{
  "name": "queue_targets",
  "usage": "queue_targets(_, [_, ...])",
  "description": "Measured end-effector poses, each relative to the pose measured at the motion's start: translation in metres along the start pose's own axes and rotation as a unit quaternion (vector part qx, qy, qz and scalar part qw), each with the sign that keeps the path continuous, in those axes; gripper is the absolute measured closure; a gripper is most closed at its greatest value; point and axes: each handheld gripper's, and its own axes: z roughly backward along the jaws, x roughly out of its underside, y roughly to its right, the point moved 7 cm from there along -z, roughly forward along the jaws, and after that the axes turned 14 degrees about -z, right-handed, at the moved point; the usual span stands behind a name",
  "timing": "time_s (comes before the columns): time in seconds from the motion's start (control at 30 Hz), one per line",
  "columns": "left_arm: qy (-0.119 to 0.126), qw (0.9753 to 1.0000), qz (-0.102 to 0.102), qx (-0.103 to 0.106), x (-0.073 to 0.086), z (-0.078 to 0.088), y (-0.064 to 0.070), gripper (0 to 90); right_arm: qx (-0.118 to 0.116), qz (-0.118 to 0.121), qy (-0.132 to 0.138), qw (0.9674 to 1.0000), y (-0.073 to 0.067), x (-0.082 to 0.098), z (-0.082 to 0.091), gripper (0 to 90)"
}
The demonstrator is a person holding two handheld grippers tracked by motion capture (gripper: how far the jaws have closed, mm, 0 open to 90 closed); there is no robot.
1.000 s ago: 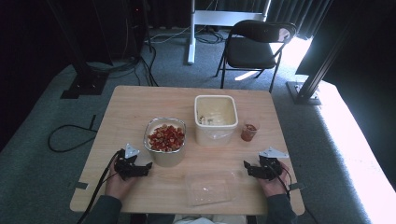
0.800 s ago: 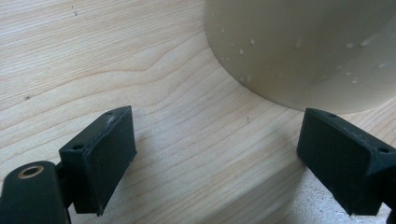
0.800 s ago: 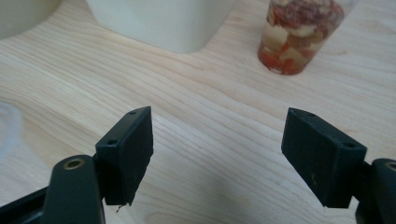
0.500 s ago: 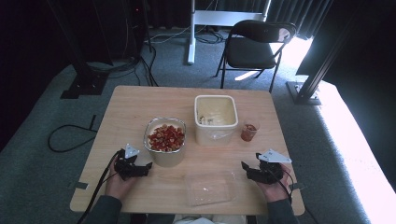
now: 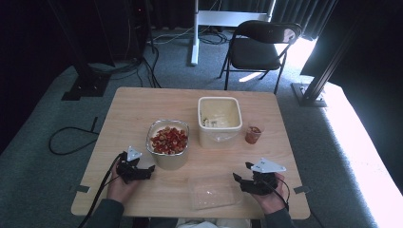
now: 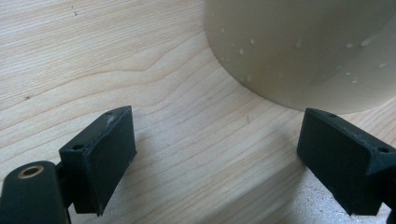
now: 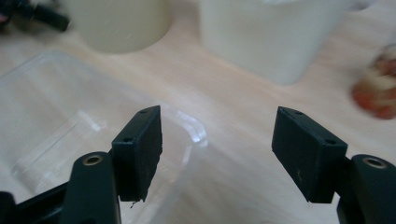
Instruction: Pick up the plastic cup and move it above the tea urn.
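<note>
Your right gripper has shifted left across the lower right of the high view, from the table's right edge toward the clear plastic lid, and now sits just beside that lid's right end. Its jaws have just been closing, yet they remain well apart; in the right gripper view one corner of the lid lies behind the left jaw, and nothing is pressed between the pads. Your left gripper holds its place at lower left of the high view, just beside the round bowl of red pieces. Its jaws stand wide, with bare table between them and the bowl's wall in the upper right of the left gripper view. The lid lies flat near the bottom centre of the high view, in front of the square white tub. A small cup stands to the right of that tub.
</note>
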Motion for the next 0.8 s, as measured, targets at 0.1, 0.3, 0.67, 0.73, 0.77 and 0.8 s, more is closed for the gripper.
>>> queue_targets(0.1, [0.000,1.0000,0.000,0.000,0.000,0.000,0.000,12.2,-0.008,0.007,-0.021,0.9997,-0.006,0.008,-0.008,35.8])
queue_targets(0.3, [0.000,1.0000,0.001,0.000,0.000,0.000,0.000,12.1,-0.015,0.006,-0.059,0.9982,-0.005,0.016,-0.022,55.0])
queue_targets(0.67, [0.001,1.0000,0.001,0.000,0.000,0.000,0.000,12.2,-0.010,-0.015,-0.070,0.9974,0.009,0.010,-0.027,75.4])
queue_targets(0.73, [0.000,1.0000,0.000,0.000,0.000,0.000,0.000,12.2,-0.010,-0.028,-0.060,0.9978,0.013,0.006,-0.025,76.4])
queue_targets(0.77, [0.000,1.0000,0.000,0.000,0.000,0.000,0.000,12.2,-0.007,-0.034,-0.053,0.9980,0.015,0.004,-0.024,76.9])
queue_targets(0.8, [0.001,1.0000,0.001,0.000,0.000,0.000,0.000,12.1,-0.007,-0.039,-0.047,0.9981,0.017,0.001,-0.022,77.4])
